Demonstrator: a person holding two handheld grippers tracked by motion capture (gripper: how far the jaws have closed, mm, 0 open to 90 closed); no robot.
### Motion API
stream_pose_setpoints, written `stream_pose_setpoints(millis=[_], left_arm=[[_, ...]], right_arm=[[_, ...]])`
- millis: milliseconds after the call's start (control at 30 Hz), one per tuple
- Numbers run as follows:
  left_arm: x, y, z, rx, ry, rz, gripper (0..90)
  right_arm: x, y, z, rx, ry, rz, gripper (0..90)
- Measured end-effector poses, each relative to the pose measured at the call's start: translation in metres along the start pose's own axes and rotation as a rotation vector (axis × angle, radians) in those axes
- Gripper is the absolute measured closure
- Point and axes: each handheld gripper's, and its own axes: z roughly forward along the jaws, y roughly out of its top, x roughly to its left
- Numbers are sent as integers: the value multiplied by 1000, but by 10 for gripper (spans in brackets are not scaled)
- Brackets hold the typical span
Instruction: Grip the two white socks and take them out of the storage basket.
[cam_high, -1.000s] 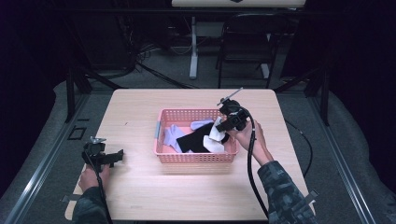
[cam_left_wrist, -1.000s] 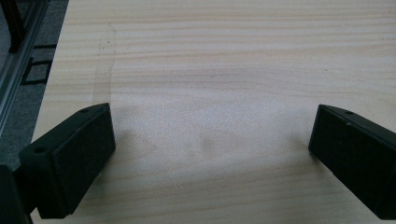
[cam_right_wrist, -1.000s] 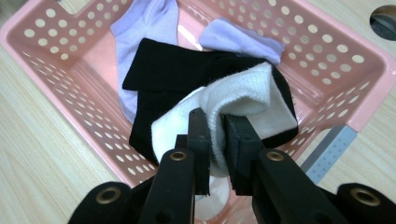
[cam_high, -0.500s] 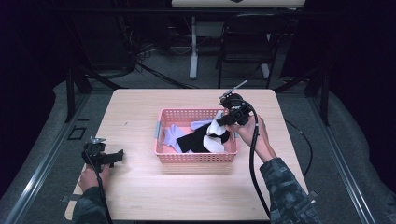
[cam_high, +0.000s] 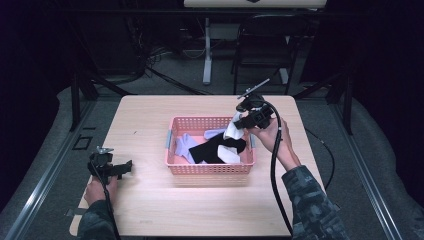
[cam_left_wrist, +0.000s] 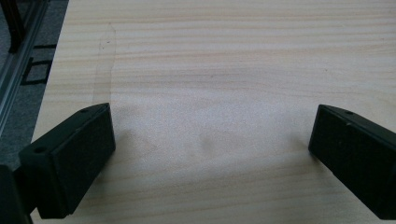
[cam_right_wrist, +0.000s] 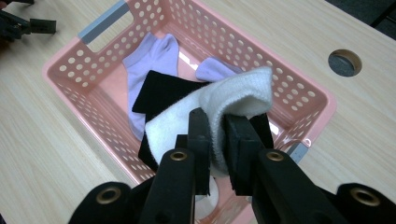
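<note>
A: Start from the high view. What does the right gripper (cam_high: 239, 123) hold?

B: A white sock (cam_high: 233, 129), pinched between its jaws above the right end of the pink basket (cam_high: 172, 152). The sock hangs down from the fingertips toward a black sock (cam_high: 212, 149) and a lavender sock (cam_high: 184, 146) lying in the basket. The pinch itself is too small to make out there.

A: And the left gripper (cam_high: 129, 166)?

B: It sits low on the table (cam_high: 150, 210), well apart from the basket. From above I cannot tell how its jaws stand.

A: The left gripper view?

B: Both black jaws stand wide apart, with bare table (cam_left_wrist: 210, 93) between them. The right jaw is cut off at the frame edge.

A: The right gripper view?

B: The jaws are clamped on a fold of the white sock (cam_right_wrist: 233, 100), which bulges just beyond the fingertips and droops below them. Its lower end is hidden behind the jaws. Beyond the fingertips lie the black sock (cam_right_wrist: 161, 91) and the lavender sock (cam_right_wrist: 149, 60), partly covered, inside the basket (cam_right_wrist: 79, 79). The left gripper (cam_right_wrist: 46, 25) is cut off at the top left corner.
</note>
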Motion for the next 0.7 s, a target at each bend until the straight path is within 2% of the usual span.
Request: stream_pose_setpoints(millis=[700], left_arm=[[0, 0, 0, 0, 0, 0, 2]], right_arm=[[-6, 5, -45, -78, -40, 0, 816]])
